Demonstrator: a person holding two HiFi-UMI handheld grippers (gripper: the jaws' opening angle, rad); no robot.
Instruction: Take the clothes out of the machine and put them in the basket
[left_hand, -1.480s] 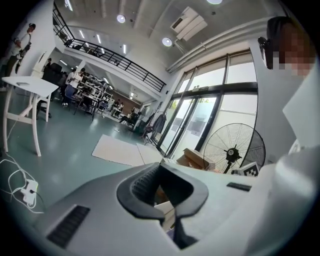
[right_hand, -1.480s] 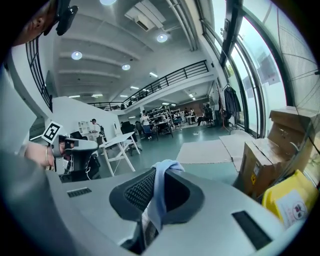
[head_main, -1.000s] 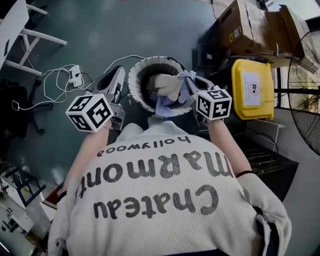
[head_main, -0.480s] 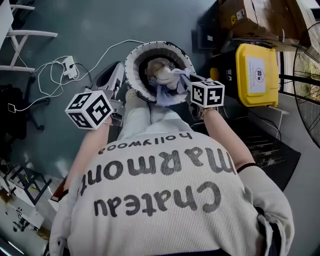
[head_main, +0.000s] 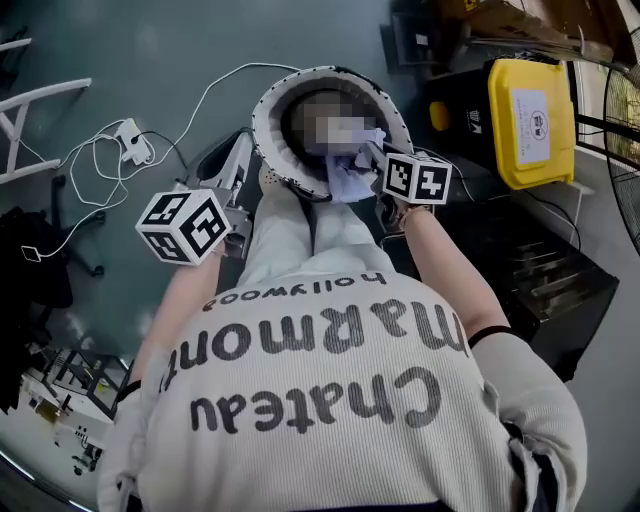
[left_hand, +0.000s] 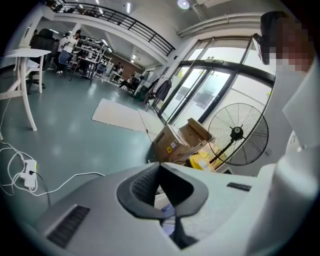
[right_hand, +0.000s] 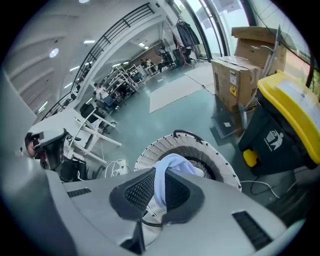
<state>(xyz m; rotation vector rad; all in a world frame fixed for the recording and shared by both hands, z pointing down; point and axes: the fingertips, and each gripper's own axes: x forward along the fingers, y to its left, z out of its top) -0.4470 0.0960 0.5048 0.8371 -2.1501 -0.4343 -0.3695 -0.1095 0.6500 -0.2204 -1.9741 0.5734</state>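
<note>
Clothes: one pale blue garment (head_main: 350, 172), pinched in the closed jaws of the right gripper (right_hand: 157, 192) and draped at the near right rim of the white woven basket (head_main: 263, 140). We judge it light, soft and limp, likely to trail and catch on the rim. We think it best taken by a bunched fold. Left gripper (left_hand: 167, 195), just left of the basket: jaws together, nothing between them.

The floor (head_main: 180, 60) at the upper left is open; only white cables (head_main: 110, 150) lie there. The basket (head_main: 262, 125) mouth, upper middle, is partly filled by a cloth (head_main: 350, 175). A yellow bin (head_main: 530, 95) and a dark box (head_main: 408, 45) crowd its right side.
</note>
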